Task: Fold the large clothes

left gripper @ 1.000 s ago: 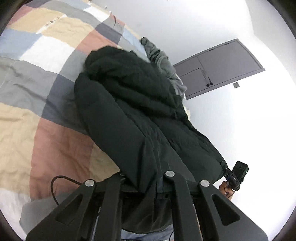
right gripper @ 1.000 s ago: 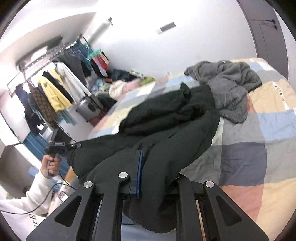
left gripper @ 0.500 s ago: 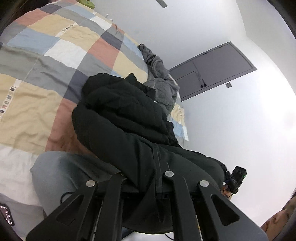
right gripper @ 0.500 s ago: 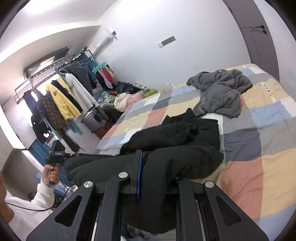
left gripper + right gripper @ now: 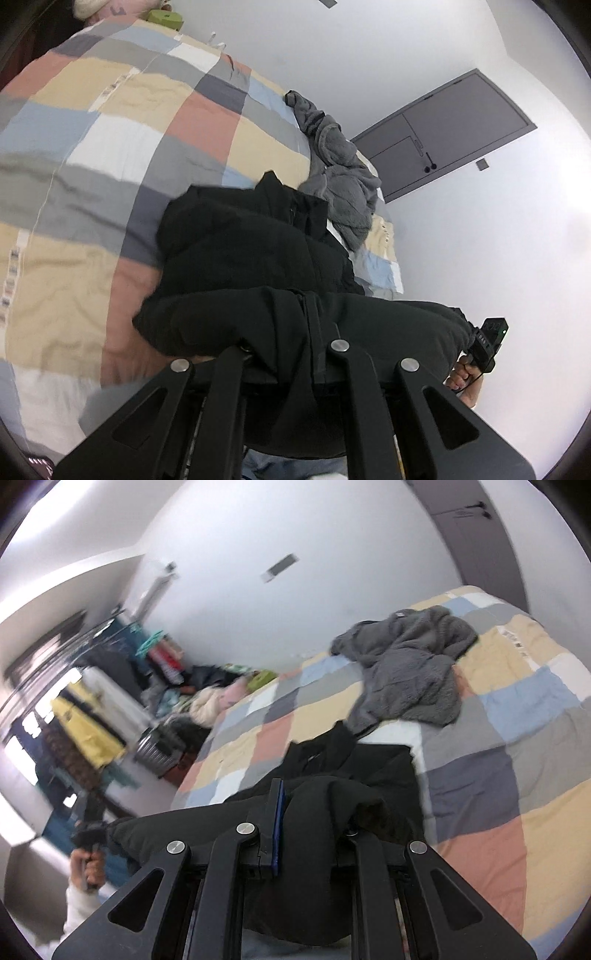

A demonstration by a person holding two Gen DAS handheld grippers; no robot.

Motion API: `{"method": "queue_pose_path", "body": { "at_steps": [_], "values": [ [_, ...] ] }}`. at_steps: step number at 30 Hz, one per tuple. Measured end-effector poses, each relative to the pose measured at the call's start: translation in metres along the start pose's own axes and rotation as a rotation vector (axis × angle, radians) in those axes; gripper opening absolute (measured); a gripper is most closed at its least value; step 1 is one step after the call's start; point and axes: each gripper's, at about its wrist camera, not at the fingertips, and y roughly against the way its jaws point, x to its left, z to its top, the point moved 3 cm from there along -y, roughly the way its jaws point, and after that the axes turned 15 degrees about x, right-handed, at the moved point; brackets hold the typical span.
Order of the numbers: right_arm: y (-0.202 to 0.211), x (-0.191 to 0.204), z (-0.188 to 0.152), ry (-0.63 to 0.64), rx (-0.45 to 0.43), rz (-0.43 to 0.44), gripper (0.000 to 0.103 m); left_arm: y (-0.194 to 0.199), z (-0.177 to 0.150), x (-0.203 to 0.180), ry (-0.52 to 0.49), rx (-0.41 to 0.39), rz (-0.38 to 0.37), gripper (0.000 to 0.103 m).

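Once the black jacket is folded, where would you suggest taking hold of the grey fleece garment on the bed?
I would grip the grey fleece garment at the raised, bunched edge nearest the black jacket, coming from the bed's near side. It lies crumpled on the checked bedspread, so no hem or collar is clear; that thick fold looks easiest to pinch.

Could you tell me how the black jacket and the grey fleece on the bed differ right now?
The black jacket is smooth and dark; the grey fleece is fuzzy and lighter. The jacket is pinched at its near edge by the left gripper and right gripper, its far part lying on the patchwork bedspread; the fleece lies crumpled and untouched, farther up the bed. Both are bulky garments, not yet neatly folded.
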Motion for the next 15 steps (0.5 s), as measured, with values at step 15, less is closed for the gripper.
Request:
{"method": "queue_pose_path", "body": {
  "at_steps": [15],
  "values": [
    [-0.112,-0.053,0.116,-0.157,0.034,-0.230,0.011,-0.067,0.136,-0.002,0.091,-0.152,0.332,0.009]
  ]
}}
